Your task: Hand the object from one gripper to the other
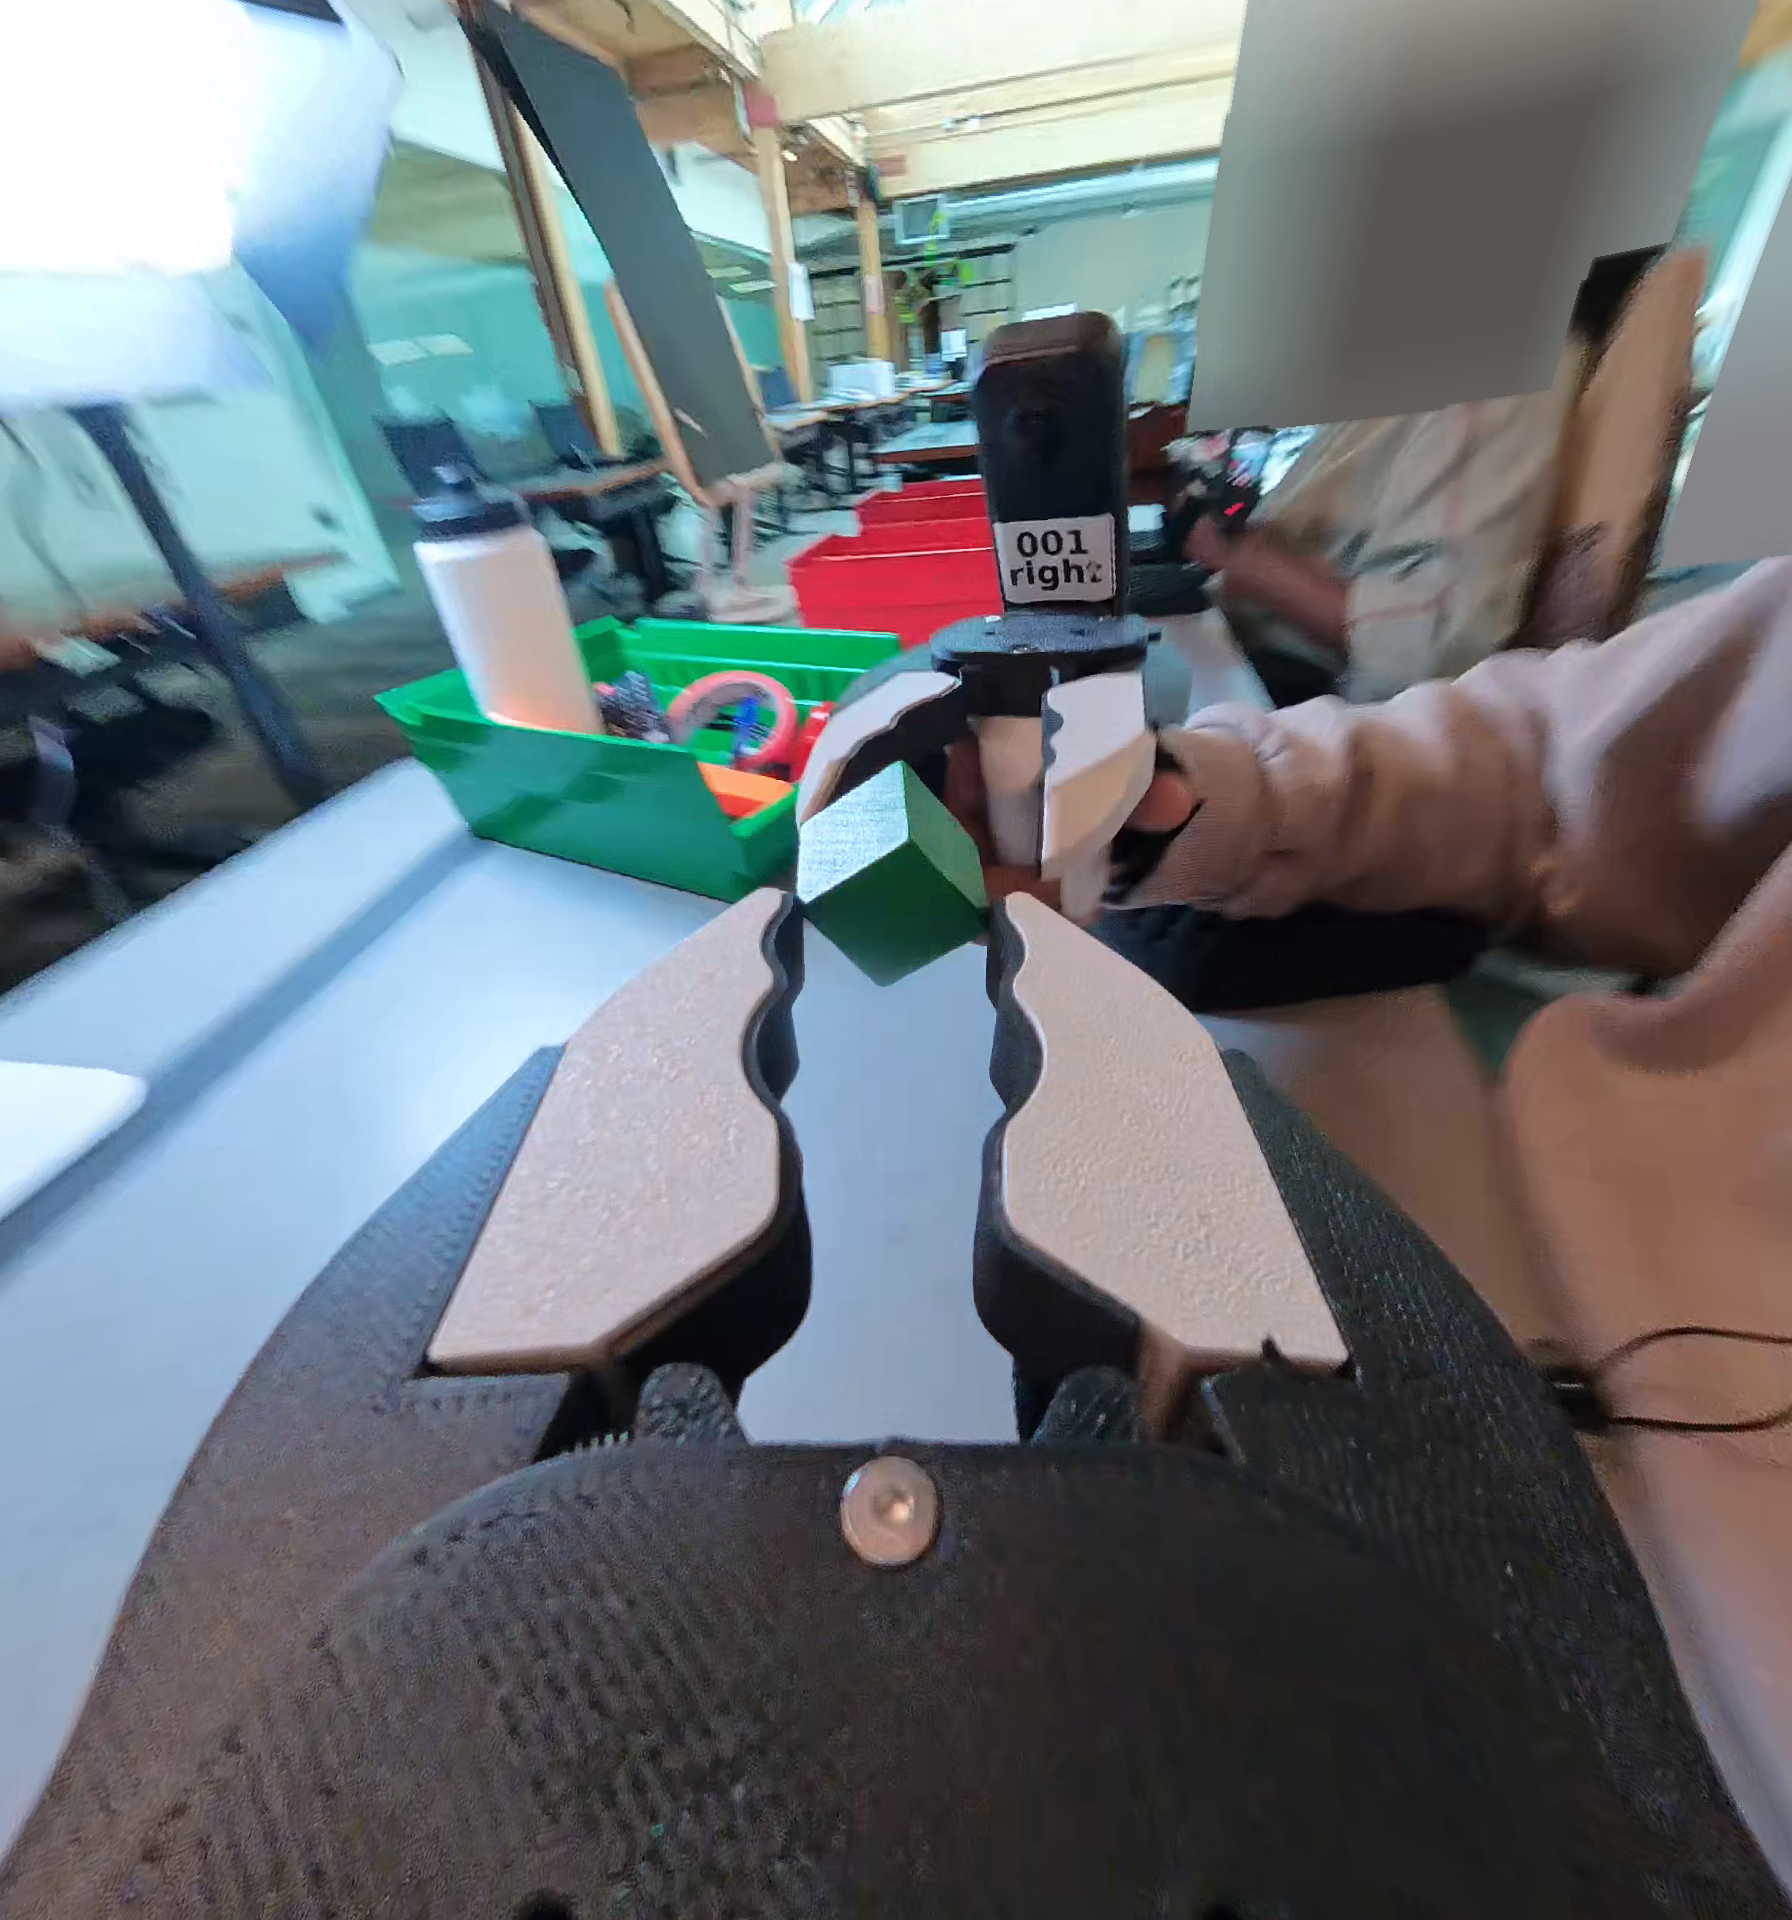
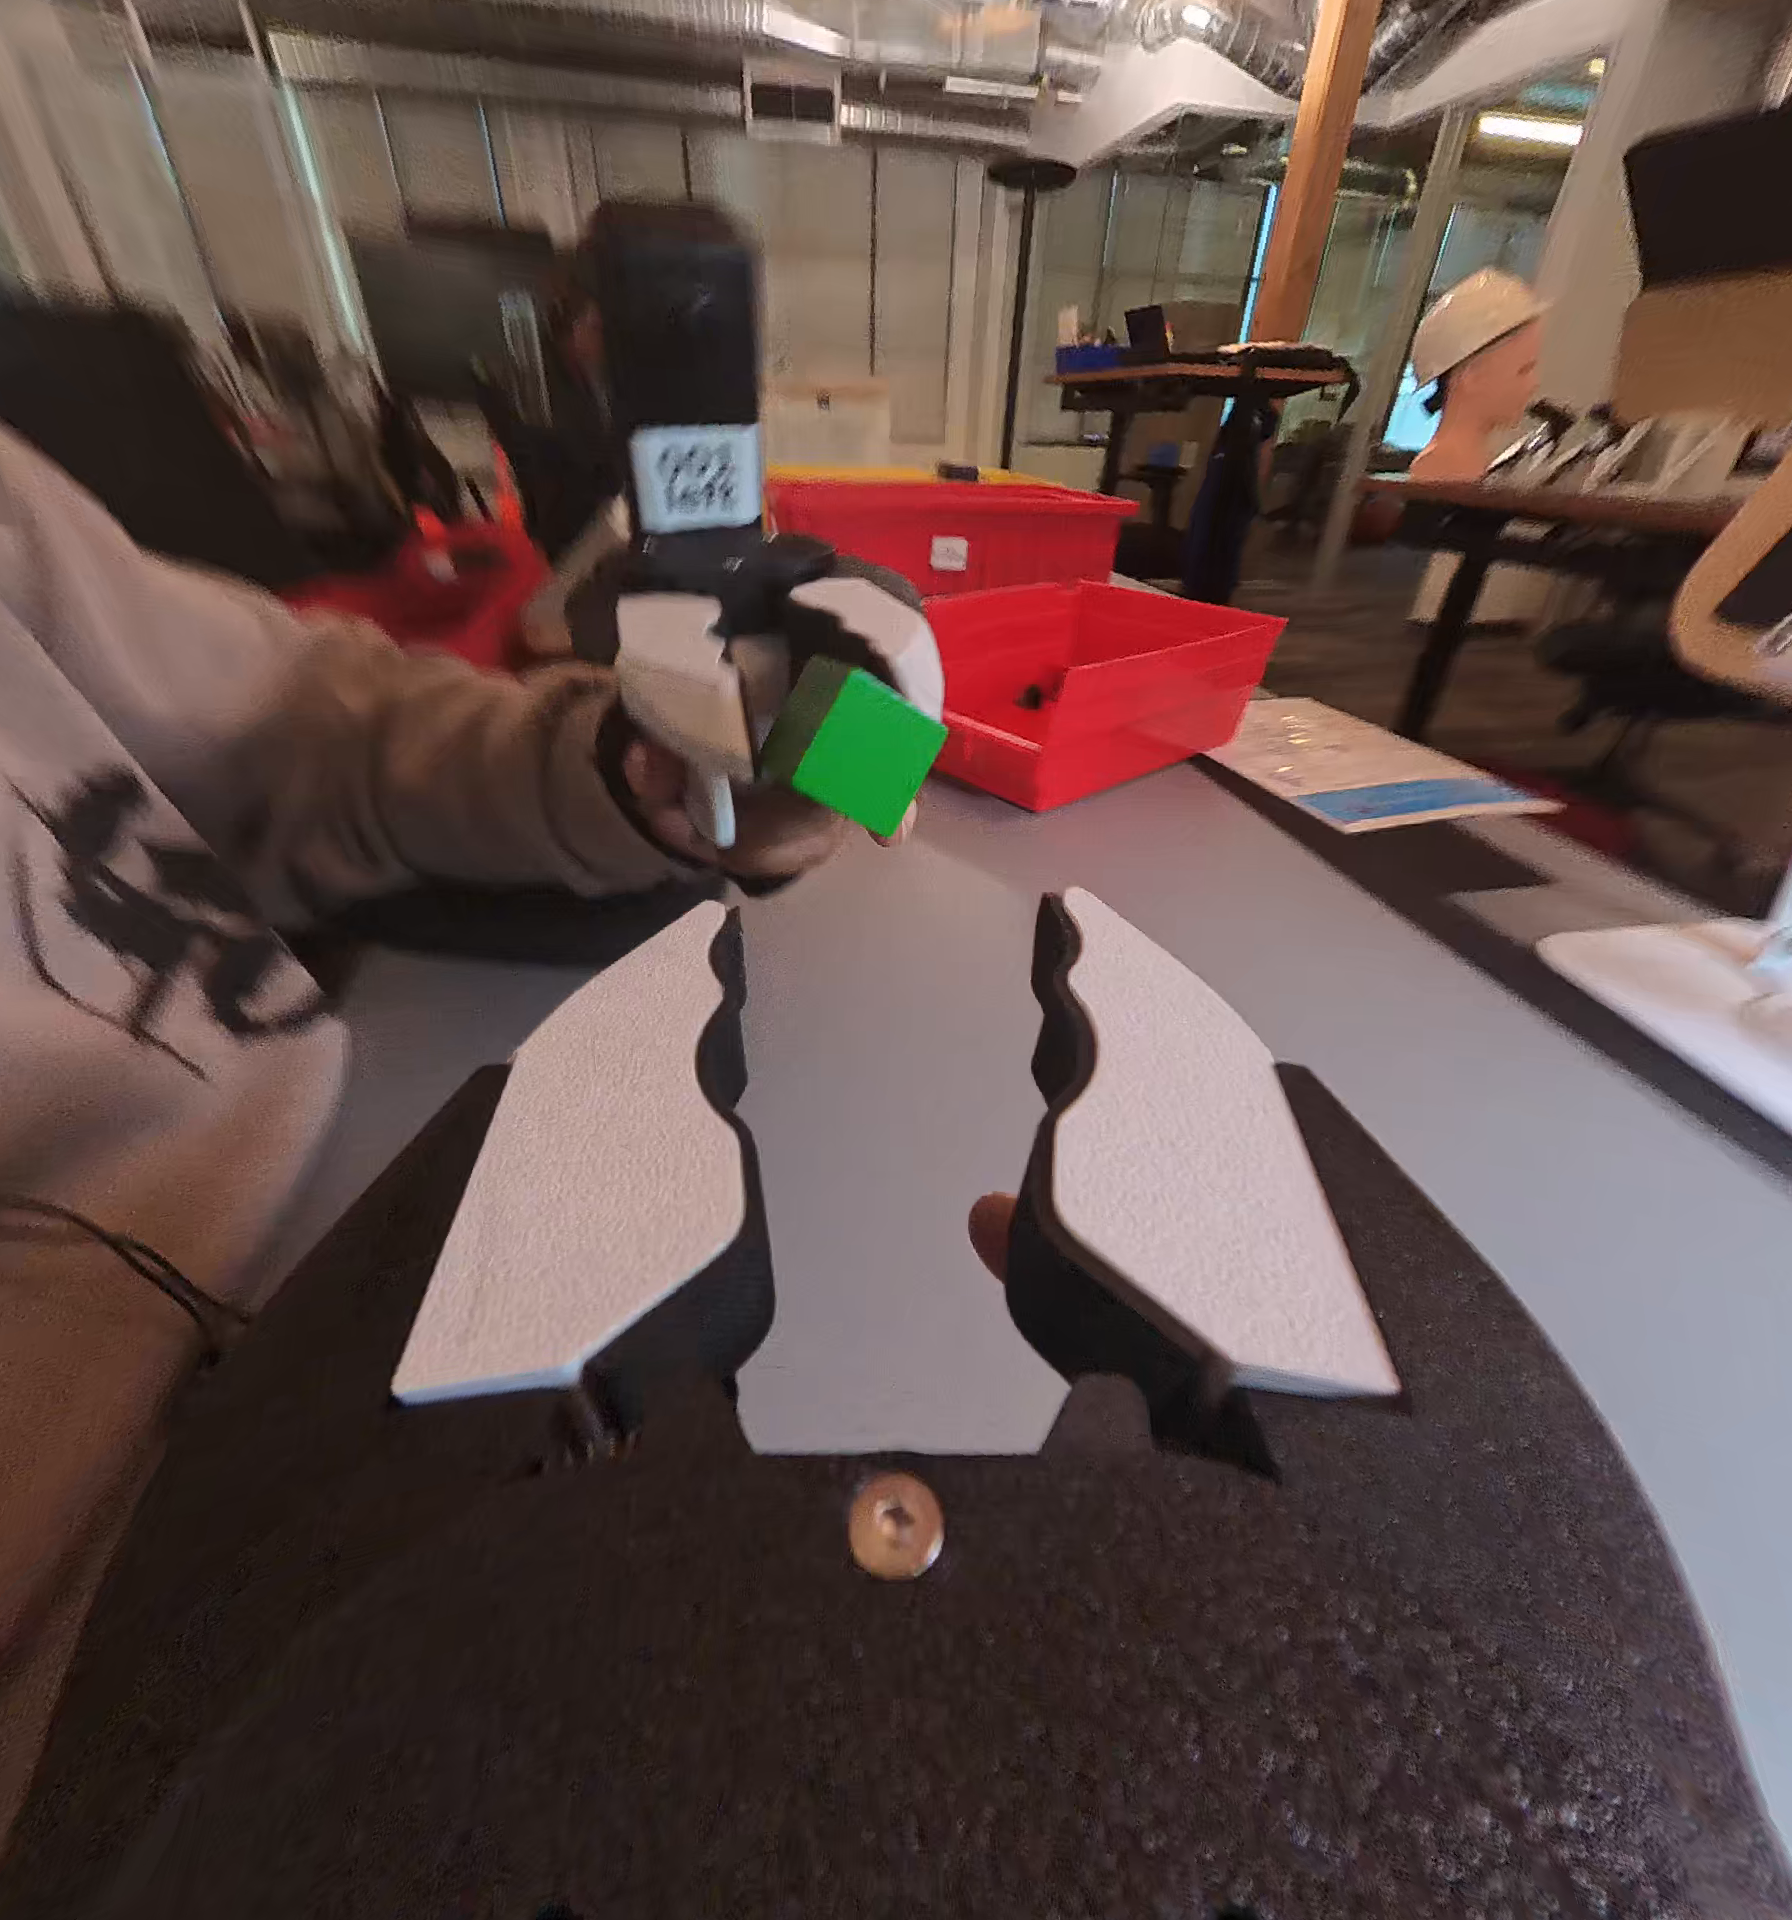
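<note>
The block [image 2: 856, 750] has a smooth, matt green face, and its darker side shows a fine ribbed grain. Each gripper's fingers [image 1: 643, 1132] carry pale, grainy plates over rough black printed plastic (a shiny metal screw [image 1: 889, 1510] sits in the body). The table [image 2: 1494, 1195] looks smooth and grey. The bins [image 2: 1100, 686] are glossy red plastic. The sleeve [image 1: 1494, 790] is soft cloth.
</note>
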`<state>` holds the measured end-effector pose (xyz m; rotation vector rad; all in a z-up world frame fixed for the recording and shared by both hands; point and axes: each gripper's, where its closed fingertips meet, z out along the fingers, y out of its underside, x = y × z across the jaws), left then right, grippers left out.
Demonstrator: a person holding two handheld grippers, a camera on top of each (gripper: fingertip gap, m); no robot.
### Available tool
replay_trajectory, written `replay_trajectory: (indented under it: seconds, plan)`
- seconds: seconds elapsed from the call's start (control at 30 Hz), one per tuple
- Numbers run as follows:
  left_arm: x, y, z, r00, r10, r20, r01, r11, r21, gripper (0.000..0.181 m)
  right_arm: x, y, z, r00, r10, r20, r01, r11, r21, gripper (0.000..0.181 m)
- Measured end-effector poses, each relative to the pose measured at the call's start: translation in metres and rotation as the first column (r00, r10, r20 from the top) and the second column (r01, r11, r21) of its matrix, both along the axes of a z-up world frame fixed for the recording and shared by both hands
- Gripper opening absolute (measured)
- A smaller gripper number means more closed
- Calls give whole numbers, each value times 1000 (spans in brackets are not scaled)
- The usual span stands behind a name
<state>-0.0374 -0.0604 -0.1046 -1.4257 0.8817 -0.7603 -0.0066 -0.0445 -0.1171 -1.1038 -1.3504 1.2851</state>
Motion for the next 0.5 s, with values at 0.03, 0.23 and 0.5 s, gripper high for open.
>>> replay_trajectory:
  seconds: [0.03,0.23,0.5]
  plan:
    - [0,0,-1,999,-32,38,34,997,-69,34,1,-2,-3,1000,-5,14,4,997,71,53]
    - [11,-7,-15,951,-175,256,272,867,-417,34,2,-12,-4,998,-65,12,57,933,357,46]
    - [22,-13,-24,883,-183,432,435,668,-604,34,0,-25,-13,991,-126,50,70,793,605,44]
